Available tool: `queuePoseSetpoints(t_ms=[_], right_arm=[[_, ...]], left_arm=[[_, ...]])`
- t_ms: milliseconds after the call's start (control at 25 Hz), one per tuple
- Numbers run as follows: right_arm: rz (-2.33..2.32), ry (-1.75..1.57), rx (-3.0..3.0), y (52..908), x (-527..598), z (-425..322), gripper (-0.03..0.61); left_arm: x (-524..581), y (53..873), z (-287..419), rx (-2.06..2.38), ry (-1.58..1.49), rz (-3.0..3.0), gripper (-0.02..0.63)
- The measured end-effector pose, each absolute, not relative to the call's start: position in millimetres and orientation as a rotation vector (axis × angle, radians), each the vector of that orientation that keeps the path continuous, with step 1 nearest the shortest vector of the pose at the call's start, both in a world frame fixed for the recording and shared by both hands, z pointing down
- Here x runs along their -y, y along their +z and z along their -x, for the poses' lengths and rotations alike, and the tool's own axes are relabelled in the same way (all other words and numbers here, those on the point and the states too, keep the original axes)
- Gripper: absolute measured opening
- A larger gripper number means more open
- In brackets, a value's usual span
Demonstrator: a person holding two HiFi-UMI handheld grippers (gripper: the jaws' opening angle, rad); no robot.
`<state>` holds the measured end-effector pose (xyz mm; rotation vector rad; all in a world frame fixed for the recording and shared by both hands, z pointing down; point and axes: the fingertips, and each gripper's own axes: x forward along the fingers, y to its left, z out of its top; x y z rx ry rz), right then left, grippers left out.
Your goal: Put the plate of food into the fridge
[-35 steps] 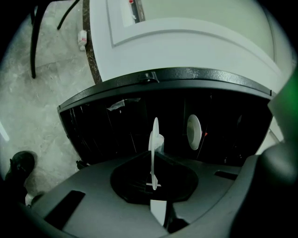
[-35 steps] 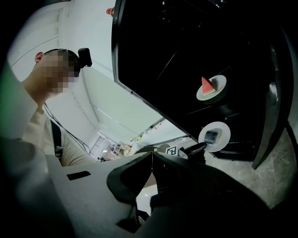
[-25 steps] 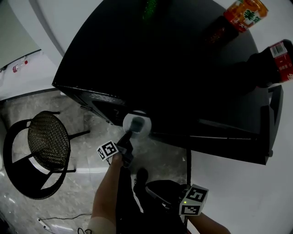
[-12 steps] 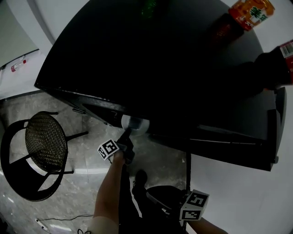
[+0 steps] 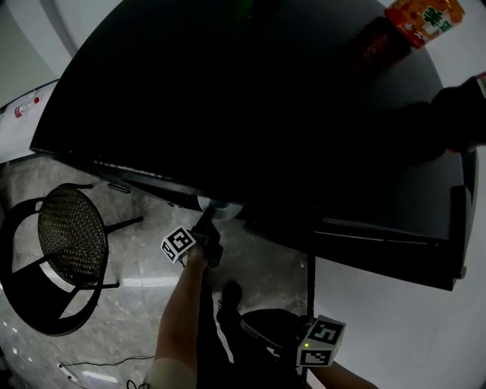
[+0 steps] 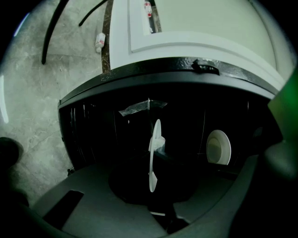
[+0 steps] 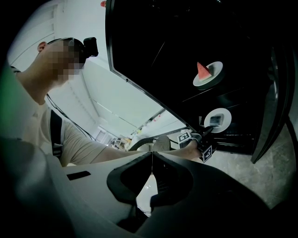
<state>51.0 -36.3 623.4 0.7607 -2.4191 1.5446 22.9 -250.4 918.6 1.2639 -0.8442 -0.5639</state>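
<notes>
Open fridge [image 5: 228,114] ahead; chair [image 5: 72,235] well left

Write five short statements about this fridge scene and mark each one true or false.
1. The left gripper is shut on a white plate. True.
2. The right gripper holds a bottle. False: its jaws are together with nothing between them.
3. A second plate with a red wedge sits higher in the fridge than the held plate. True.
4. The fridge door is closed. False: it stands open.
5. The orange-labelled bottle lies on the floor. False: it is on top of the fridge.
</notes>
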Motion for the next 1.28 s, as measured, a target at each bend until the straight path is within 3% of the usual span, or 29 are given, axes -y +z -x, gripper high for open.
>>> queuePoseSetpoints(t_ms=[160, 200, 280, 320, 520, 1280], right_arm=[[-0.757, 1.55, 2.411, 625.9, 34.2, -53.2, 0.021], [-0.756, 1.551, 2.409, 626.3, 33.6, -53.7, 0.021], [-0.752, 1.552, 2.404, 627.3, 31.9, -54.2, 0.021], [-0.748, 1.552, 2.403, 627.8, 30.9, -54.1, 0.021], [-0.734, 1.553, 2.41, 628.1, 28.5, -52.0, 0.021], [-0.703, 1.533, 2.362, 639.2, 18.0, -45.2, 0.021]], left_arm=[[260.4, 914.8, -24.1, 0.847, -0.587, -1.289, 0.017], [263.6, 911.6, -24.4, 0.849, -0.598, -1.306, 0.048], [269.5, 904.4, -25.3, 0.856, -0.61, -1.343, 0.203], [271.7, 901.2, -25.8, 0.864, -0.603, -1.366, 0.241], [267.4, 888.0, -20.9, 0.905, -0.536, -1.456, 0.288], [252.0, 881.9, -44.5, 0.834, -0.394, -1.554, 0.302]])
